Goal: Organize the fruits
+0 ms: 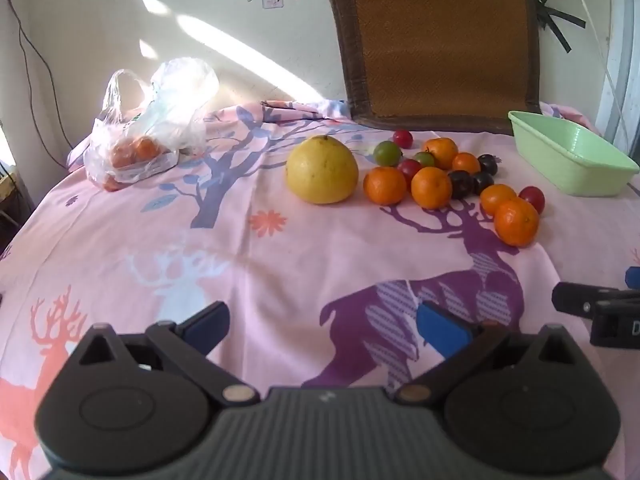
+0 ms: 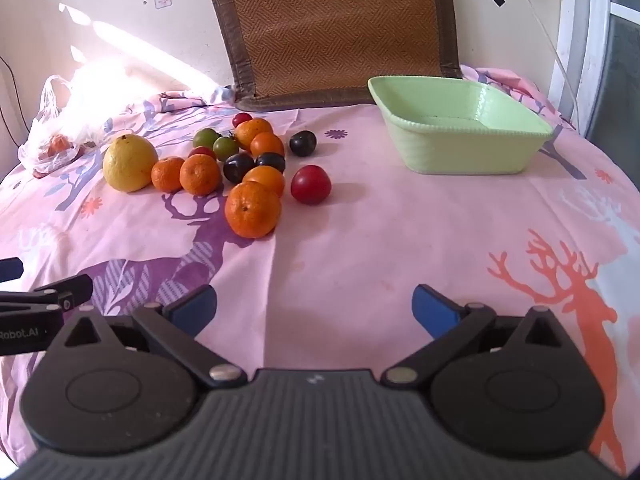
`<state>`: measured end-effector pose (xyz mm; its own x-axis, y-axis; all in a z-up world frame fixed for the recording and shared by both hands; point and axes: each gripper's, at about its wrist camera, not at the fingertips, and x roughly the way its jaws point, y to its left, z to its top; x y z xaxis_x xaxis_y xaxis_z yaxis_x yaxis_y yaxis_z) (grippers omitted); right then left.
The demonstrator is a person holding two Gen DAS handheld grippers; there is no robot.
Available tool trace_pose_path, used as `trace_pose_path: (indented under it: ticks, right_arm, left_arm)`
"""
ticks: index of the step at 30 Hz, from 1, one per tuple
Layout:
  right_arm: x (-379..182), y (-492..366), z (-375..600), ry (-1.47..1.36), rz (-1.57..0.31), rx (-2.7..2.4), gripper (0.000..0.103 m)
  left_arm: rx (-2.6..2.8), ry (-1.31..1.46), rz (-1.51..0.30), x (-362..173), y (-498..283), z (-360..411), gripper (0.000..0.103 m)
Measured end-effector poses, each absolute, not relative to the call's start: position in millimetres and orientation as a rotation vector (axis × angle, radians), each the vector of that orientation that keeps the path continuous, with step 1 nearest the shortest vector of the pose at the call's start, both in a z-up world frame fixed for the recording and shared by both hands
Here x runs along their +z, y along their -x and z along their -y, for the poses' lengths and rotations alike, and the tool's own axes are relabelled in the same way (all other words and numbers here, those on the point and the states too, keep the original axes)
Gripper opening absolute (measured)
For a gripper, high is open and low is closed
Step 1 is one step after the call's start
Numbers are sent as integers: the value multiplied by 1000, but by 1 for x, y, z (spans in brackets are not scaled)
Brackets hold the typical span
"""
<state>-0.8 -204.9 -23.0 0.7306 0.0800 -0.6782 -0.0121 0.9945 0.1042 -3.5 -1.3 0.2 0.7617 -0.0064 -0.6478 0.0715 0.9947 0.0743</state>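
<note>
A pile of fruit lies on the pink deer-print cloth: a big yellow pomelo (image 1: 322, 170) (image 2: 130, 163), several oranges (image 1: 516, 222) (image 2: 252, 210), red plums (image 2: 311, 184) (image 1: 532, 199), dark plums (image 2: 303, 143) and green plums (image 1: 387, 153). An empty green basin (image 2: 460, 132) (image 1: 572, 158) stands to the right of the pile. My left gripper (image 1: 322, 326) is open and empty, near the front of the table. My right gripper (image 2: 314, 310) is open and empty, also well short of the fruit.
A clear plastic bag with oranges (image 1: 148, 136) (image 2: 60, 140) sits at the far left. A brown woven chair back (image 1: 436, 40) (image 2: 336, 28) stands behind the table. The right gripper's side shows at the left wrist view's right edge (image 1: 600, 312).
</note>
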Motion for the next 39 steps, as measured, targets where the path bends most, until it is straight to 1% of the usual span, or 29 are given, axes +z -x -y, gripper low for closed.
trace_pose_path:
  ticks: [4,7,13,20,24,28,34,39]
  right_arm:
    - [-26,-1,207,-108,-766,49,103]
    - [-30,3,202,-105,-777,52,103]
    - [-30,6,202,-105,-776,54,103]
    - [-40,17,195,-53,-689,44,103]
    - [-42,18,192,-45,-670,27,103]
    - [-42,18,192,-40,-668,25,103]
    - [-42,22,192,-39,-681,47,103]
    - [-20,29,198,-44,-567,51,103]
  left_arm:
    - [-56,-40,-745,-15,3,-10,103]
    - [-45,-35,-829,-20,-3,-9,103]
    - [-54,-39,-797,-21,3,-8,103]
    - [-79,-42,-768,-23,8,-9,103]
    - [-86,-20,-759,-23,10,-12,103]
    - [-52,-27,-691,-18,10,-19,103]
    - [-60,-24,-587,4,2,-36,103]
    - [-53,-32,-446,40,-11,-58,103]
